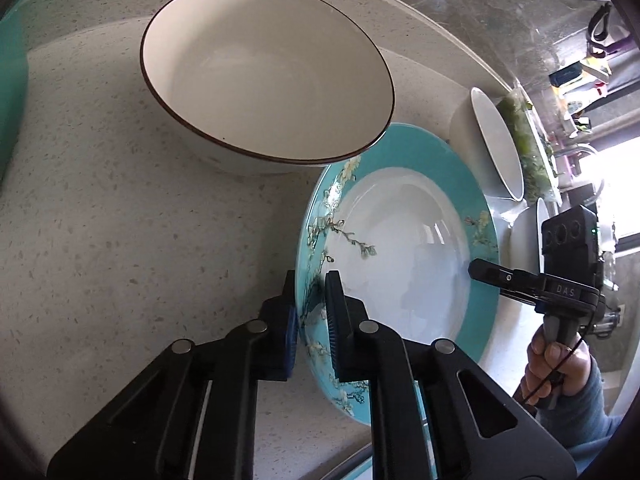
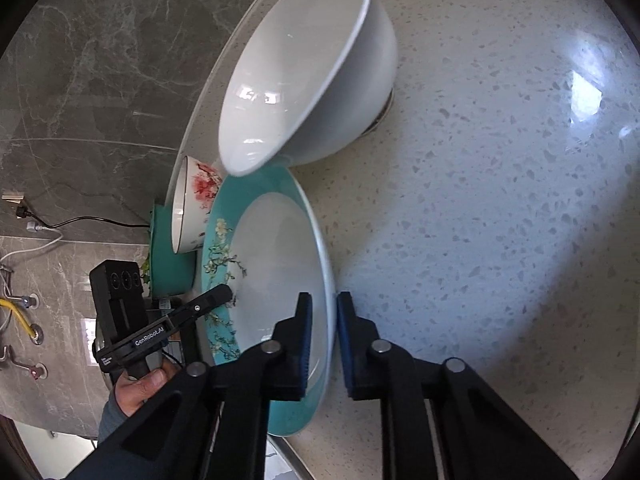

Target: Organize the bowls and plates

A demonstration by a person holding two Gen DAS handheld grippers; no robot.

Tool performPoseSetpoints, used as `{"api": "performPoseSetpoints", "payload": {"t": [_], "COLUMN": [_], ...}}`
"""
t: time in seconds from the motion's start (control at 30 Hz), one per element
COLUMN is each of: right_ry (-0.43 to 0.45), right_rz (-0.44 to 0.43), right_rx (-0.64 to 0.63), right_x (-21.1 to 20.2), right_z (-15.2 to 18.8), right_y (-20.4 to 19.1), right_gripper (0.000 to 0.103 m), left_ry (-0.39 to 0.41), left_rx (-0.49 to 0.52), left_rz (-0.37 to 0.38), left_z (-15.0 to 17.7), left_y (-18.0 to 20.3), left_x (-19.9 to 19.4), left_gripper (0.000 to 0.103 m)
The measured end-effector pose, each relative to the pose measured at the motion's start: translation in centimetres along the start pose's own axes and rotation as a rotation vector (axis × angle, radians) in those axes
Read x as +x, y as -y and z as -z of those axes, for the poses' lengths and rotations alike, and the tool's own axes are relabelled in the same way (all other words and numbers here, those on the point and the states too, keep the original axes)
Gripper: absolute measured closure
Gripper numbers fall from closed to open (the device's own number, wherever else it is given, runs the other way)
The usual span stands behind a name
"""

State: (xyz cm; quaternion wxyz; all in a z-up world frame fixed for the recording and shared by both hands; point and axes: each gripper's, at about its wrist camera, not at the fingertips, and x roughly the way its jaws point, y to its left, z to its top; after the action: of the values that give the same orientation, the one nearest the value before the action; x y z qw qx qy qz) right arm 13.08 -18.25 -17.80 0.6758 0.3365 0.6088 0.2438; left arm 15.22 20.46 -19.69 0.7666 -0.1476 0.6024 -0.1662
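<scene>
A teal-rimmed plate with blossom print is held between both grippers above the speckled counter. My left gripper straddles its near rim, jaws close on it. My right gripper straddles the opposite rim of the same plate, with a small gap at the outer pad. The right gripper also shows in the left wrist view, and the left gripper shows in the right wrist view. A cream bowl with a brown rim stands just behind the plate. A plain white bowl stands beside the plate.
A white bowl and a plate with greens stand at the right. A red-flowered bowl sits on a teal dish. A grey marble wall with cables and pipe fittings lies beyond the counter edge.
</scene>
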Motion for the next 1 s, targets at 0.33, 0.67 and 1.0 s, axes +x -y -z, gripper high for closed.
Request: {"api": "performPoseSetpoints", "payload": {"t": [0.33, 0.67, 1.0], "right_ry": [0.007, -0.005, -0.004], "right_rz": [0.041, 0.029, 0.02], "right_rx": [-0.013, 0.004, -0.137], "right_x": [-0.2, -1.0, -3.4], "right_z": [0.1, 1.2, 3.6], "right_y": [-0.2, -1.1, -6.0], "right_gripper": [0.088, 0.087, 0.078], "left_ry": [0.015, 0.047, 0.127], "left_rx": [0.005, -0.027, -0.057], "left_rz": [-0.048, -0.021, -0.003], "left_z": [1.3, 2.3, 7.2], "left_y": [1.0, 1.2, 2.0], "left_x": [-0.6, -2.8, -7.9], "left_gripper": [0.092, 0.093, 0.093]}}
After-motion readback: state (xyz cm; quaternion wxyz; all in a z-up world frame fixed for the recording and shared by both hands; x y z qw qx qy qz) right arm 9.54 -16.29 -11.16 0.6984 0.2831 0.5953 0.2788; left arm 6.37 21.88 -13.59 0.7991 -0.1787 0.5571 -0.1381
